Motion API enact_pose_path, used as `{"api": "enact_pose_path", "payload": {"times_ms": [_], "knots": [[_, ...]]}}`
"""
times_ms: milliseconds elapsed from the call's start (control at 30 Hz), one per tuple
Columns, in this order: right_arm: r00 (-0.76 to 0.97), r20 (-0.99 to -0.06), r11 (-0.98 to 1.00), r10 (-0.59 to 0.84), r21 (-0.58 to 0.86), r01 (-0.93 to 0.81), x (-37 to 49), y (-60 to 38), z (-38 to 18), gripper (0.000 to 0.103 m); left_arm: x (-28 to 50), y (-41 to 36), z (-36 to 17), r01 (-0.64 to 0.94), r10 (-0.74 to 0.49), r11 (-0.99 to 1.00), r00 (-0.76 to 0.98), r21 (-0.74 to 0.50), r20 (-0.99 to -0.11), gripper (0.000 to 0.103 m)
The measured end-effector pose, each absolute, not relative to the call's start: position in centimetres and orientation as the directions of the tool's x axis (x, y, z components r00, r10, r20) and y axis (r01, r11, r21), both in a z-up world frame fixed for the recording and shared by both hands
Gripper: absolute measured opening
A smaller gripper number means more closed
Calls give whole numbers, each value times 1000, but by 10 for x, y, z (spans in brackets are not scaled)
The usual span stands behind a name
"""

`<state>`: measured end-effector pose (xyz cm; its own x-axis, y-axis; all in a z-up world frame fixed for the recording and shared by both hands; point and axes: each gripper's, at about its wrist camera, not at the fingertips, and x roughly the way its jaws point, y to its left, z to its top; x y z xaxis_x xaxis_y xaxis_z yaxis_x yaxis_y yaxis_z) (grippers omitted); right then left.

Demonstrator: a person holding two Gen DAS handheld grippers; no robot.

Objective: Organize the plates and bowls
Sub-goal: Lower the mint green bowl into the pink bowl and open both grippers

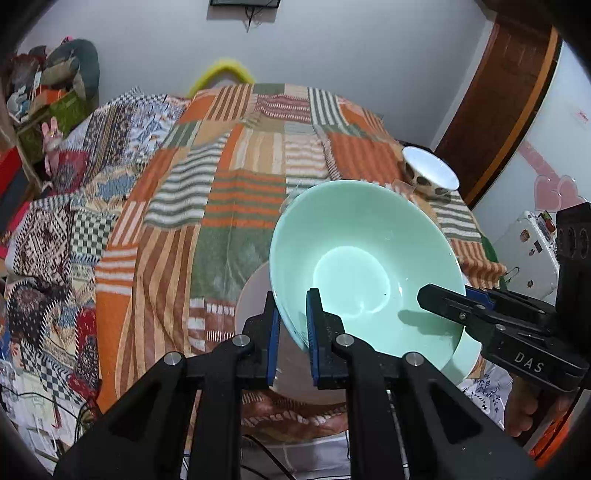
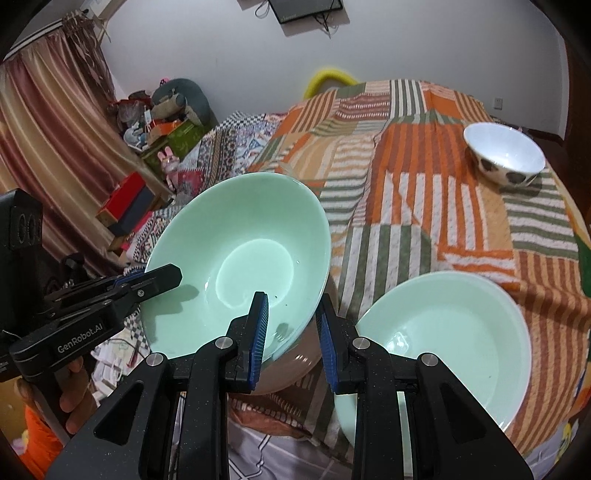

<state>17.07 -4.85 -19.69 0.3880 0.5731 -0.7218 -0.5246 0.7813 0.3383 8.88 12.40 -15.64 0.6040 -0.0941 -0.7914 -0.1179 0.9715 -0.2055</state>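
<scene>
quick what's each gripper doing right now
Left gripper: shut on the green bowl rim.
Right gripper: shut on the same bowl's opposite rim.

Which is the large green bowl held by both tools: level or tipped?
Tipped. The large green bowl hangs above a beige plate, its far rim raised, gripped by the left tool and right tool.

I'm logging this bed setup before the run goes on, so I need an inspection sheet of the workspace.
Surface: patchwork blanket on a bed.
Job's things: tilted green bowl held above a beige plate; green plate beside it; spotted bowl at the far edge.
Clutter: boxes and toys beside the bed.
Grippers: left gripper and right gripper each shut on the green bowl's rim.
Cables: loose cables near the floor.
Surroundings: curtain, door, wall screen.
</scene>
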Motion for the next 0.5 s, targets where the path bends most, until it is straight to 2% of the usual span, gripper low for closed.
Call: {"api": "enact_pose_path", "payload": {"times_ms": [500], "knots": [[320,-778,789,540,337,-513,167,-33,-227,24,92,135,-200,-154,-95,967,524,-204,-846,12]]}}
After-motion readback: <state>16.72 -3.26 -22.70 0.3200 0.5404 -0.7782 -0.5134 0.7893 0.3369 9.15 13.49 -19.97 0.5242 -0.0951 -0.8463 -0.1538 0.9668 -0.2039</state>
